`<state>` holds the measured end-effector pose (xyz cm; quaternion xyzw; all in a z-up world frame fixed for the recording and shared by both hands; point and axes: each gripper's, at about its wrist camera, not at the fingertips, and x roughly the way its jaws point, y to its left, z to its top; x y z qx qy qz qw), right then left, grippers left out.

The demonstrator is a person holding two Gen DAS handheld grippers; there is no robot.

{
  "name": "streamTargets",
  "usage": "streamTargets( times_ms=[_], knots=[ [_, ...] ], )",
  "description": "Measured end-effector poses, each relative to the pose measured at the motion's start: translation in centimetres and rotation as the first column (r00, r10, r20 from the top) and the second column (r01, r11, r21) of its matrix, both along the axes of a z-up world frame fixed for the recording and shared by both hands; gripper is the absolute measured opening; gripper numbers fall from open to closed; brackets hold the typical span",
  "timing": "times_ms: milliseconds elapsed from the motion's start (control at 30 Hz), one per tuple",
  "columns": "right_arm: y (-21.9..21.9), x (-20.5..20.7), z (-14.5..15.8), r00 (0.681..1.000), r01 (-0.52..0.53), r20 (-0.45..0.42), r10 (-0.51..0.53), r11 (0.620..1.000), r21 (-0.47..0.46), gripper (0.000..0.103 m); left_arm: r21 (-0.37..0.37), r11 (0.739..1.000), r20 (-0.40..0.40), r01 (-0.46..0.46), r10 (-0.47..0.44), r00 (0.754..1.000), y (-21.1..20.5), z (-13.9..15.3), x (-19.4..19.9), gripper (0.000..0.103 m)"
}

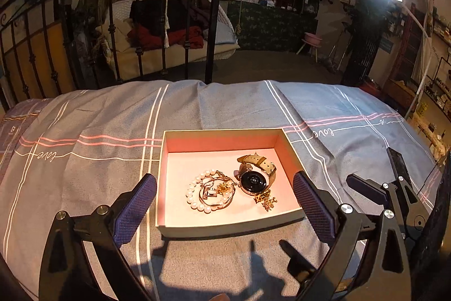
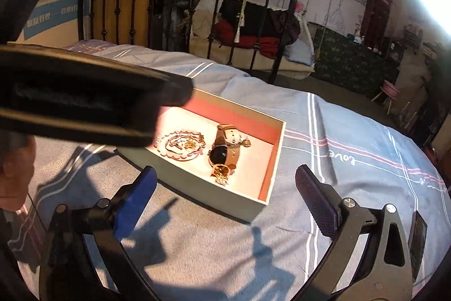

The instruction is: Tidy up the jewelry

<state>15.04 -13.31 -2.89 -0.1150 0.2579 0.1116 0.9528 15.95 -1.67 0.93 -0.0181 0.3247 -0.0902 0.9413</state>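
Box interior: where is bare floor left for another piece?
In the box, bare floor runs along the left wall and far wall. The pearl bracelet, watch and gold chain crowd the middle and right.

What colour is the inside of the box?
Pink inside the box, with deeper coral-pink walls; the left wrist view shows it best.

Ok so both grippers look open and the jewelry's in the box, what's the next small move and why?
Probably draw both grippers back and stop. The pearl bracelet, the watch and the gold chain all lie inside the box. The left gripper and right gripper are open and hold nothing, and no other jewelry shows on the bedspread.
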Motion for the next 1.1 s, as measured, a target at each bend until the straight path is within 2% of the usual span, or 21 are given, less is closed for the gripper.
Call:
streamTargets(
  times_ms=[133, 233, 400, 1100],
  knots=[
    [-2.4, -3.0, 0.4, 0.989, 0.069, 0.125, -0.08, 0.993, 0.092, 0.097, -0.02, 0.999, 0.127, -0.038, 0.04, 0.991, 0.7, 0.0, -4.6, 0.096],
    [-3.7, -4.4, 1.1, 0.97, 0.101, 0.205, -0.13, 0.984, 0.149, 0.097, 0.003, 0.998, 0.2, -0.057, 0.056, 0.978, 0.8, -0.1, -6.5, 0.096],
    [-4.4, -6.1, 2.4, 0.946, 0.095, 0.287, -0.151, 0.975, 0.199, 0.097, -0.001, 0.996, 0.236, -0.086, 0.084, 0.968, 1.4, 0.0, -7.7, 0.096],
    [-4.6, -6.6, 2.9, 0.952, 0.088, 0.27, -0.147, 0.972, 0.217, 0.097, 0.021, 0.996, 0.219, -0.087, 0.08, 0.972, 1.1, -0.5, -8.0, 0.096]
  ],
)
